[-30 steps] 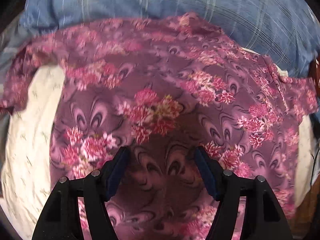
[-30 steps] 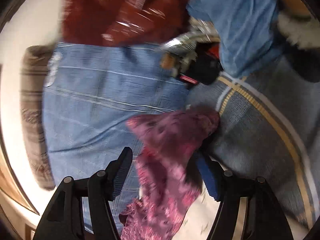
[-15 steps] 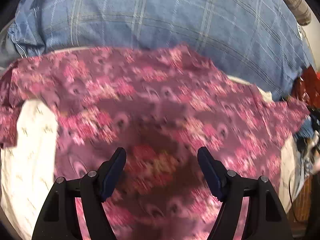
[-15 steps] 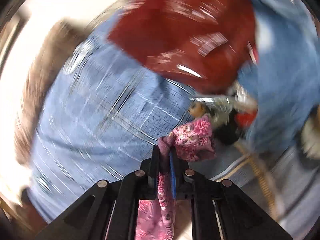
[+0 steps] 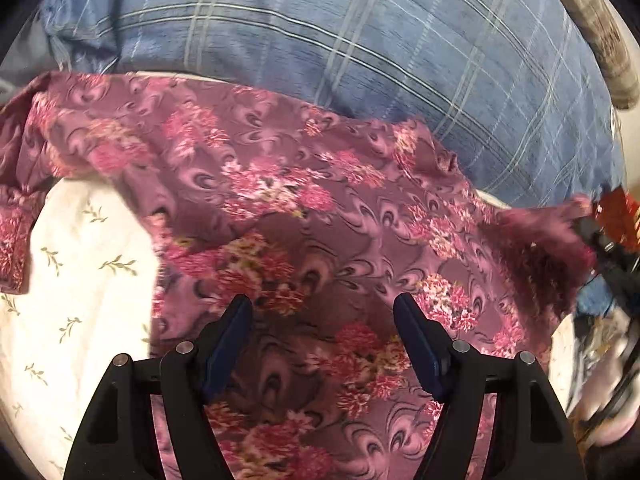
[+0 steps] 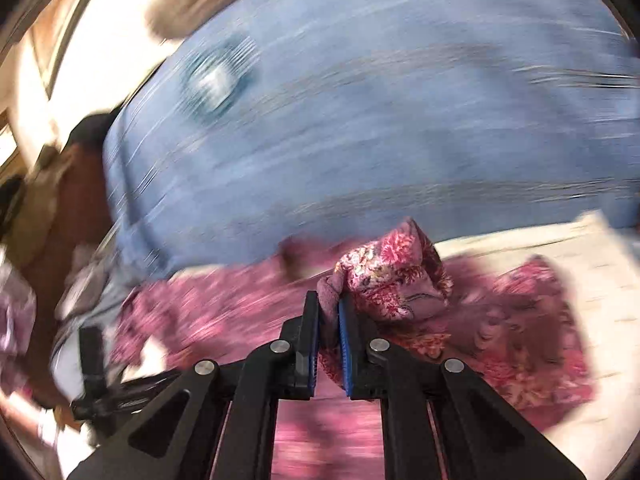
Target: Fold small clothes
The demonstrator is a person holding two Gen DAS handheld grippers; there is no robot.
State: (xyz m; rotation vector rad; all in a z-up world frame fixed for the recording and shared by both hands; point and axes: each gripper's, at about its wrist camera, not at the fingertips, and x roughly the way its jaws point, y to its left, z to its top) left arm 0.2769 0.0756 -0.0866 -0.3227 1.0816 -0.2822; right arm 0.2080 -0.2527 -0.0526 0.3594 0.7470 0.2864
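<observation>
A small purple garment with pink flowers [image 5: 320, 216] lies spread on a white sheet with a leaf print [image 5: 80, 264]. My left gripper [image 5: 322, 320] is open and hovers just above the garment's middle, holding nothing. My right gripper [image 6: 329, 304] is shut on a bunched sleeve end of the same garment [image 6: 392, 272] and holds it above the rest of the cloth. That view is blurred by motion. In the left wrist view the held sleeve shows blurred at the far right [image 5: 560, 232].
A large blue checked pillow [image 5: 360, 48] lies behind the garment and also fills the right wrist view [image 6: 400, 120]. A brown striped cloth [image 5: 600, 40] lies at the far right edge. Red and dark clutter [image 5: 616, 216] sits at the right.
My right gripper closed on the sleeve end and has swung it left over the garment. My left gripper stayed open and shifted slightly over the cloth.
</observation>
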